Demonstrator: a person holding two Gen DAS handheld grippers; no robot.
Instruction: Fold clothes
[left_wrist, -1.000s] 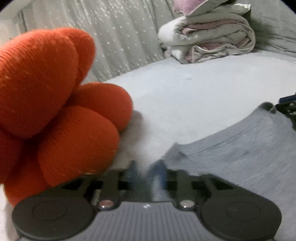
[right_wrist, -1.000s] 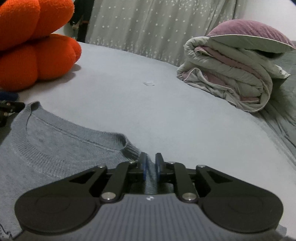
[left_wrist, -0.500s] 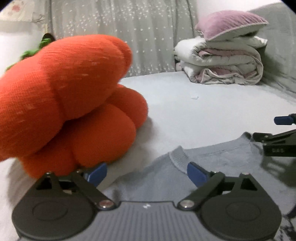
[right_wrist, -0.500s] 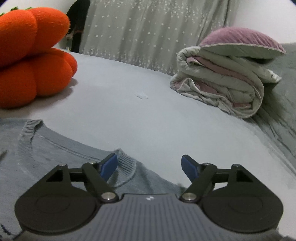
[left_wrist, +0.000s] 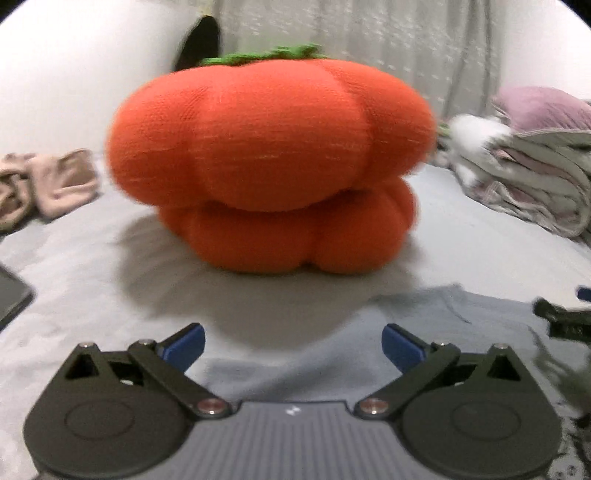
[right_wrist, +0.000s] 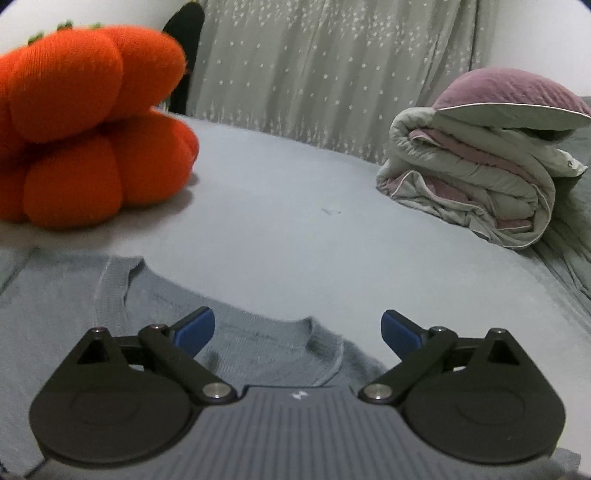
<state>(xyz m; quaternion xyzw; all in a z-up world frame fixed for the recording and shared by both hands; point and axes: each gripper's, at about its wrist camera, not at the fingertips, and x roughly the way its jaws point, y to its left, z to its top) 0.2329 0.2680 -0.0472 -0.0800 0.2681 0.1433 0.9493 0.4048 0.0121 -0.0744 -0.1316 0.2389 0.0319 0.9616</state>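
A grey knit sweater lies flat on a pale grey bed, its ribbed neckline toward the far side. The right gripper hovers over the collar, blue-tipped jaws spread wide after just opening, nothing pinched. The left gripper hangs over the sweater's edge, jaws also just opened wide and empty. An orange pumpkin-shaped cushion sits just beyond the sweater. A folded quilt lies well apart.
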